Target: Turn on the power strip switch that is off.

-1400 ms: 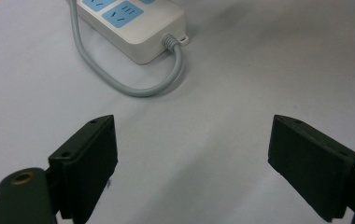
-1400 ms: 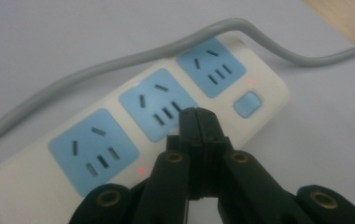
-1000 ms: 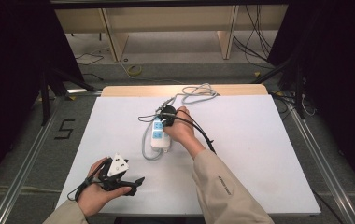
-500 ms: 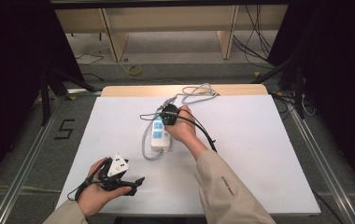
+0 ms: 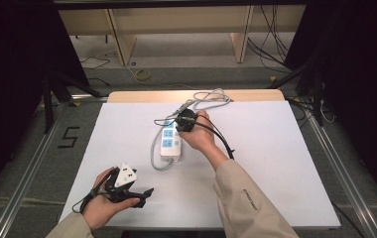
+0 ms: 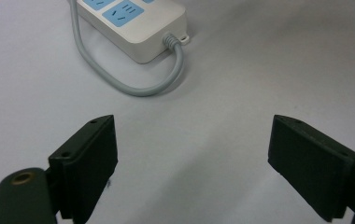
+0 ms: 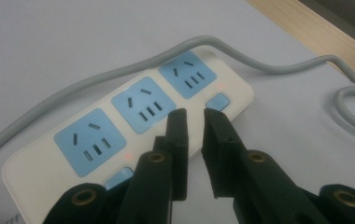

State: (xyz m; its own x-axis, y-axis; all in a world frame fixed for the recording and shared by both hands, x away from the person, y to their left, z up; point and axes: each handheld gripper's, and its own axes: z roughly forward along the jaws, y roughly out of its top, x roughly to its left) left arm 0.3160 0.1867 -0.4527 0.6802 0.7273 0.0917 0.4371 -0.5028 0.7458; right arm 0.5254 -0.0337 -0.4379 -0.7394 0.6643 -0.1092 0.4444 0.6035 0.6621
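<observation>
The power strip [image 5: 170, 140] lies mid-table on the white sheet [image 5: 276, 163], its grey cord [image 5: 206, 97] looping away. The right gripper [image 7: 195, 119] hovers over the strip's switches, jaws just eased slightly apart with nothing between them, perhaps touching the casing. The left gripper [image 6: 192, 154] rests near the table's front edge, spread wide and empty.

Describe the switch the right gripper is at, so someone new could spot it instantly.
On the white table lies a white power strip with three blue sockets in a row. The right gripper hovers, jaws slightly apart, by the strip's edge. The switch is the small blue button beside the end socket nearest the wooden table edge, with a red light by it.
</observation>
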